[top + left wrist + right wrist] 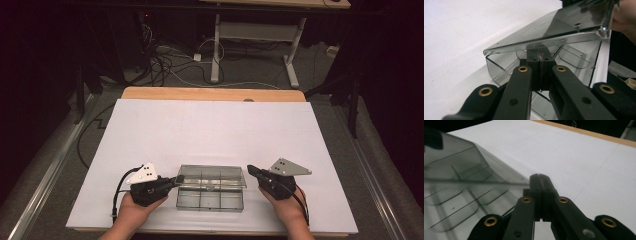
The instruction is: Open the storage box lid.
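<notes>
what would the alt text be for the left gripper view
The left gripper, its black fingers closed together, sits tucked under the raised lid of a clear plastic compartment box on a white table. Curved dividers show inside the box, and part of a hand is at the upper right.

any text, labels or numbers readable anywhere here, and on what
None can be read. The clear box and its lid bear no print, the white table cover is blank, and the left gripper and right gripper show only plain black jaws, brass rivets and grey plates with holes.
</notes>
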